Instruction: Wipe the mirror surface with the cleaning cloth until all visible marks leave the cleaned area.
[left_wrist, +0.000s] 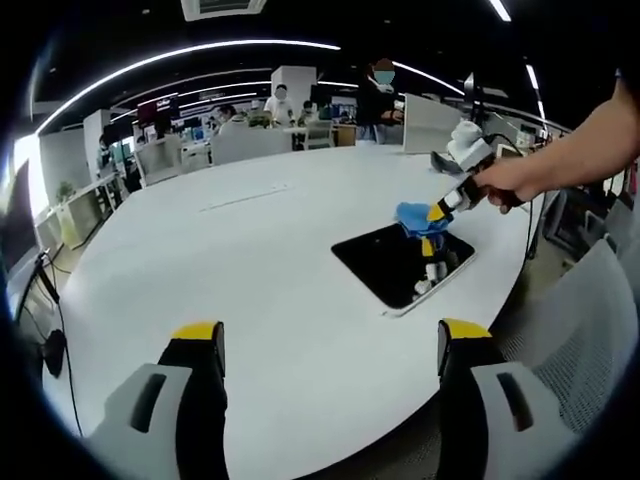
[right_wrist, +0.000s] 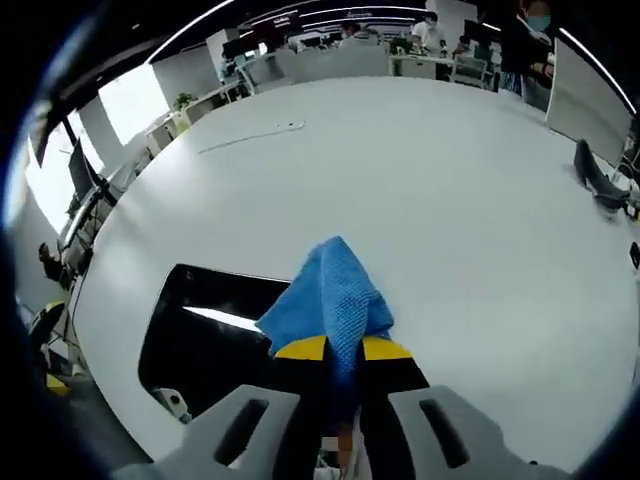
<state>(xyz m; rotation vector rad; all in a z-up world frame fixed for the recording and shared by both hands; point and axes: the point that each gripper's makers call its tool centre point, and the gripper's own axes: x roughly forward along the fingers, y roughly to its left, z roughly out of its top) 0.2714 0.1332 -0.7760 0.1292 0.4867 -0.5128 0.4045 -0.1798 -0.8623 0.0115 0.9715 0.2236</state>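
A dark rectangular mirror (left_wrist: 400, 262) lies flat on the white table, toward its right edge. My right gripper (left_wrist: 437, 212) comes in from the right in a person's hand and holds a blue cleaning cloth (left_wrist: 415, 216) against the mirror's far edge. In the right gripper view the jaws are shut on the blue cloth (right_wrist: 335, 295) at my right gripper (right_wrist: 343, 349), with the mirror (right_wrist: 205, 345) below and to the left. My left gripper (left_wrist: 332, 334) stands open above the table's near part, with nothing between its yellow-tipped jaws.
The large white oval table (left_wrist: 250, 250) spreads wide and bare on the left and far side. Several people and desks stand beyond it (left_wrist: 280, 105). A grey chair back (left_wrist: 590, 330) sits at the right. A dark object (right_wrist: 598, 180) lies at the table's far right.
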